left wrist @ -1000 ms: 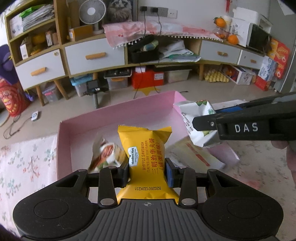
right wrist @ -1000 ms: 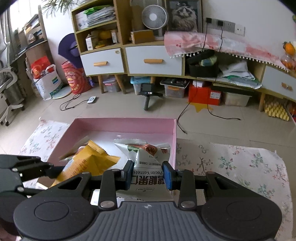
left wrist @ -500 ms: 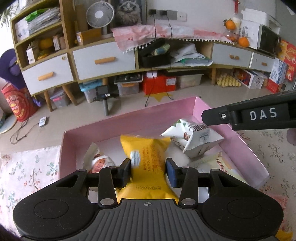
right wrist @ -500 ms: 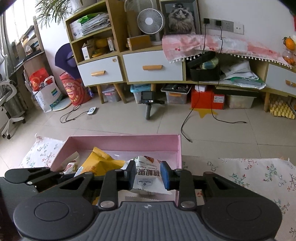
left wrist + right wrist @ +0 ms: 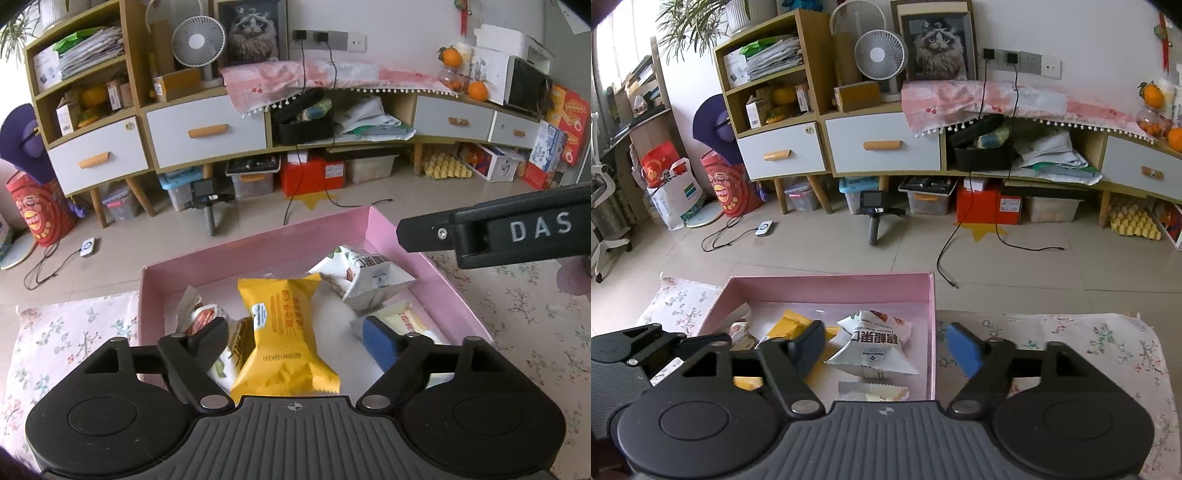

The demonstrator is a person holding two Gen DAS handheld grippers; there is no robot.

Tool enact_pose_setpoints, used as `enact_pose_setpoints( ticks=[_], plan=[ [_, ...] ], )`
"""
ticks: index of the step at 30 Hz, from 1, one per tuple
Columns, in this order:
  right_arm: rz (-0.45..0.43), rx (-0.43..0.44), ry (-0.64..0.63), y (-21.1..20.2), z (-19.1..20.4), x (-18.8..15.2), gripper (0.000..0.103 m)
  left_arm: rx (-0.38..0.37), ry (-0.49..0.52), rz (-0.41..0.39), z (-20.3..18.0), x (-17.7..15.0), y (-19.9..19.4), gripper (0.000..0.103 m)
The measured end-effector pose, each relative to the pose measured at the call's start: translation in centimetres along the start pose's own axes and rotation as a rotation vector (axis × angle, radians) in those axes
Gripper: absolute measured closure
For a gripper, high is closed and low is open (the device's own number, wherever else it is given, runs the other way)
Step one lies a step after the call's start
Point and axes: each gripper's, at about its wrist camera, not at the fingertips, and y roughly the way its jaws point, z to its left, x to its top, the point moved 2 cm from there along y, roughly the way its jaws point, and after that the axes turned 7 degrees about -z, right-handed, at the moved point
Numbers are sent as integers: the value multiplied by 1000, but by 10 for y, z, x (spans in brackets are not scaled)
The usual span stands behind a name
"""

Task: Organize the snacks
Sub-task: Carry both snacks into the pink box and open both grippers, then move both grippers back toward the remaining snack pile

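Observation:
A pink box point(image 5: 258, 254) point(image 5: 831, 291) sits on a floral cloth and holds several snack packets. A yellow waffle sandwich packet point(image 5: 284, 332) point(image 5: 790, 325) lies flat in it. My left gripper point(image 5: 295, 341) is just above it, jaws opening, pads clear of the packet. A white pecan kernel packet point(image 5: 365, 277) point(image 5: 875, 347) rests toward the box's right side. My right gripper point(image 5: 886, 347) point(image 5: 424, 232) hovers over it, jaws opening and gripping nothing. A red-and-white packet point(image 5: 199, 317) lies at the left and a cream packet point(image 5: 402, 321) at the right.
The floral cloth point(image 5: 1071, 343) spreads to both sides of the box. Beyond it is tiled floor with a small camera on a tripod point(image 5: 873, 218), loose cables point(image 5: 960, 236) and a long cabinet with drawers point(image 5: 882, 147); storage boxes stand underneath.
Both grippers have spread their jaws and let go of their packets. The yellow packet and the white packet now lie loose in the pink box.

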Motion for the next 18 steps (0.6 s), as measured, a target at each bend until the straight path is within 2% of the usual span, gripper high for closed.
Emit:
enact_pose_setpoints(
  ticks=[4,8,18],
  plan=[
    [-2,-13,-20,-16,5,-1,30,5,-6,1,1,-4,-16,11],
    [2,-27,-39,-33,8,-8,25,15,6,9,2,-11,-33,8],
    [40,-61,-41,-67,13,-32,21,27,1,21,8,-32,-74,6]
  ],
)
